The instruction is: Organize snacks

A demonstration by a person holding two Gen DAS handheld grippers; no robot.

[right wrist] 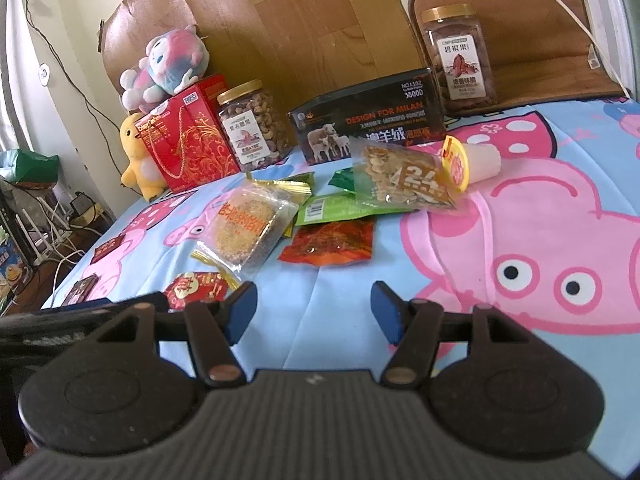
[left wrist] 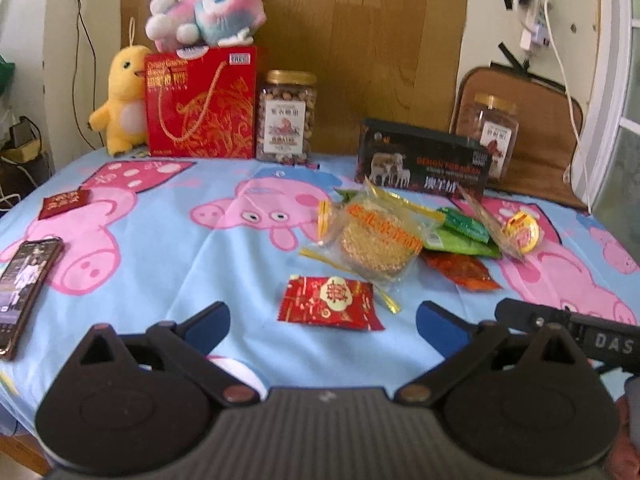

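The snacks lie in a loose heap in the middle of the pig-print sheet (left wrist: pixel 160 216), beyond both grippers. Nearest the left gripper (left wrist: pixel 323 320) is the small red packet (left wrist: pixel 329 301), flat on the sheet just ahead of the wide-open, empty jaws and roughly centred between them, its long axis running left to right. The right gripper (right wrist: pixel 314 307) also stands wide and empty; the orange-red pouch (right wrist: pixel 328 242) lies ahead of it, a little farther off. So the left hand looks better placed for the red packet.

The dark box (right wrist: pixel 366 118) reads "DESIGN FOR MILAN" and "NO.1102"; the nut bag (right wrist: pixel 404 178) shows "24". The jar (right wrist: pixel 458 54) and the other nut jar (right wrist: pixel 254 124) carry Chinese labels, probably nut names, too small to read surely.
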